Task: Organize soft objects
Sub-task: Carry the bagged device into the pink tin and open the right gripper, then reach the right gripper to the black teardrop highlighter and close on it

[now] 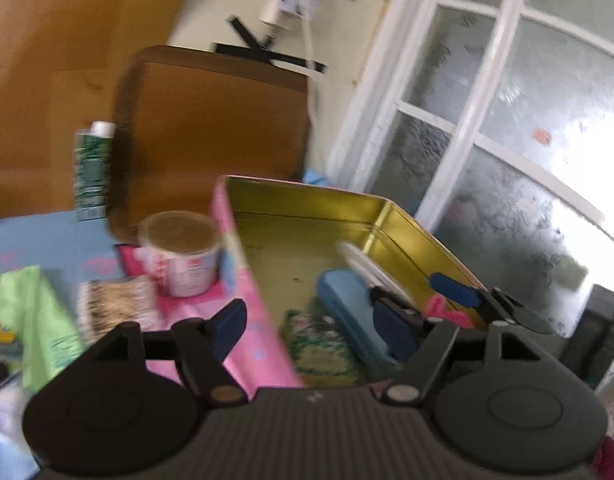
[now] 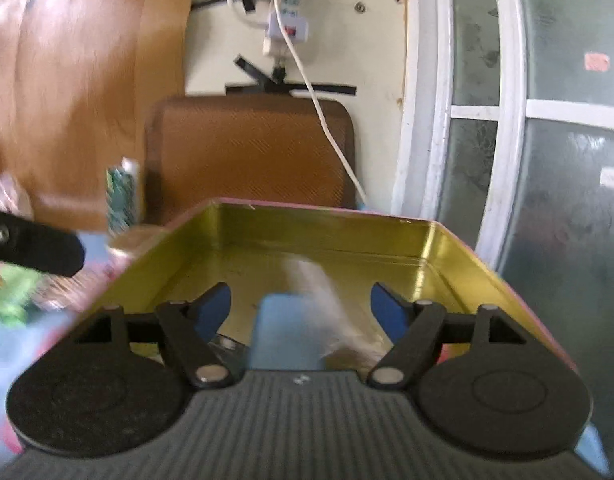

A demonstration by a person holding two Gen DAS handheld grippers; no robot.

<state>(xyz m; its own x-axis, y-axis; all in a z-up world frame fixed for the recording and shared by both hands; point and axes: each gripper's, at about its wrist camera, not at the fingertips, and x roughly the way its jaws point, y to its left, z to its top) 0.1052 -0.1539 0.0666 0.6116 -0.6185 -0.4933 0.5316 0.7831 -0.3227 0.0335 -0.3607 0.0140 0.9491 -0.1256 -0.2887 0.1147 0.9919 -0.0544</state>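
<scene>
Both grippers at pink tin, gold inside.
Left gripper and right gripper spread wide, empty; blue pad inside tin.

We see our left black two-finger tool with blue pads spread wide, nothing between its fingers; its left pad and its right pad sit well apart. Our right black two-finger tool with blue pads is likewise spread, its fingers gripping nothing. In the left wrist view the right tool shows from the side, just ahead of the left tool's right finger, its blue fingertips parted. In the right wrist view a black finger of the left tool juts in at the left edge. Both views are blurred.
</scene>
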